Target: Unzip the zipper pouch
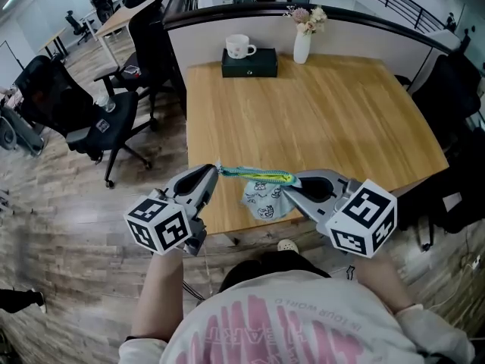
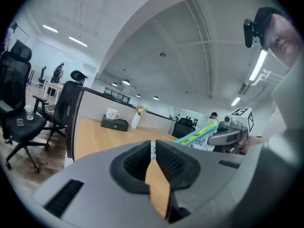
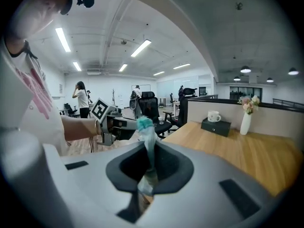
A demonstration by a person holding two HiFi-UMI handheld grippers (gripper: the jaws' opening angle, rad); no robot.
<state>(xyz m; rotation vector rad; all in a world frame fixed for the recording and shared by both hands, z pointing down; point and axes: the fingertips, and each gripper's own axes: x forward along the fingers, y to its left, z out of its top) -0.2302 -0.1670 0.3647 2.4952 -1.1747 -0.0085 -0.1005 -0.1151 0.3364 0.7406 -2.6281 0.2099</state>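
Observation:
The zipper pouch (image 1: 262,200) is pale with small prints and has a teal and yellow zipper band along its top. It hangs stretched between my two grippers over the table's near edge. My right gripper (image 1: 288,186) is shut on the pouch's right end; the teal fabric (image 3: 144,127) stands up between its jaws (image 3: 148,148). My left gripper (image 1: 215,174) is at the band's left end. Its jaws (image 2: 153,147) stand a narrow gap apart, with the wood showing through and a pale sliver at the tips. The band (image 2: 204,133) runs away to the right.
On the wooden table (image 1: 318,120), at its far edge, stand a white mug (image 1: 240,46) on a dark box (image 1: 250,64) and a white vase of flowers (image 1: 302,42). Black office chairs (image 1: 95,120) stand to the left and a dark chair (image 1: 455,89) to the right.

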